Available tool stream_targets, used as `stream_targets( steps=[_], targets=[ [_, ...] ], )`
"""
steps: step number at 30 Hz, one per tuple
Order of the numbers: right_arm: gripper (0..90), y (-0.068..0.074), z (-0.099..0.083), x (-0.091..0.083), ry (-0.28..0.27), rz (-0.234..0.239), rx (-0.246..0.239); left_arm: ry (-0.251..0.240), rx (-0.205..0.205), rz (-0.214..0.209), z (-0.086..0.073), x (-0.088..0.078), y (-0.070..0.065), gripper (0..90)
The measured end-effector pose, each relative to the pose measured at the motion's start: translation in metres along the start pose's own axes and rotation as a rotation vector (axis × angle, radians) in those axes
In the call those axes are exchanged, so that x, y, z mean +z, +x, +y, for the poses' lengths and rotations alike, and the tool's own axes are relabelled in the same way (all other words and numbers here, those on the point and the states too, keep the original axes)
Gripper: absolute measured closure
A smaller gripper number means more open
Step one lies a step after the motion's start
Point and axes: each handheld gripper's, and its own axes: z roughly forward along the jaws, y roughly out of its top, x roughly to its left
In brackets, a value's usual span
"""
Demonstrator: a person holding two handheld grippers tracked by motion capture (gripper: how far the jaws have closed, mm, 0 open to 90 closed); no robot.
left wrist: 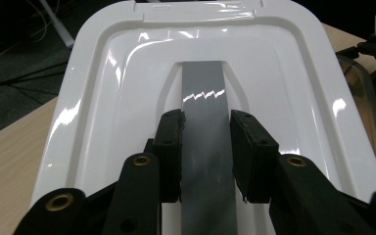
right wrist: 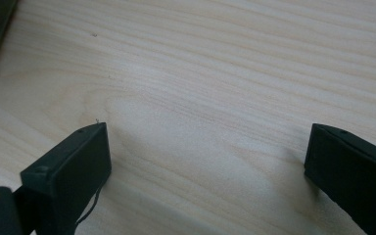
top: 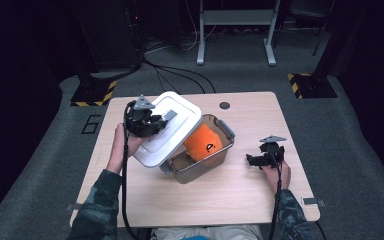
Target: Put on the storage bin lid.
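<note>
since the left gripper (left wrist: 205, 152) pinches the lid's grey handle (left wrist: 203, 93), the lid (top: 167, 127) tilts off the box (top: 219, 152) at its 9 o'clock, uncovering the orange toy (top: 203, 143); right gripper (top: 261, 159) spread, idle.

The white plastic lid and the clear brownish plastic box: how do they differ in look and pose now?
The white plastic lid is opaque and glossy; the clear brownish plastic box is see-through, showing an orange plush toy inside. The lid is tilted, lifted at one side, while the box rests flat on the wooden table. The left gripper clamps the lid's grey handle; nothing grips the box. Both are rounded rectangles.
</note>
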Motion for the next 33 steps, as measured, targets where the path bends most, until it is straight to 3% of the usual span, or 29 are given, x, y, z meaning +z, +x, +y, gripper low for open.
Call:
stream_targets(
  steps=[9,18,33],
  targets=[
    [2.6,0.0,0.0,0.0,0.0,0.0,0.0,0.036,0.041,-0.05,0.016,0.03,-0.027,66.2],
    [2.6,0.0,0.0,0.0,0.0,0.0,0.0,0.096,0.075,-0.089,0.021,0.062,-0.05,66.2],
    [2.6,0.0,0.0,0.0,0.0,0.0,0.0,0.175,0.136,-0.171,0.015,0.088,-0.057,66.2]
  ],
)
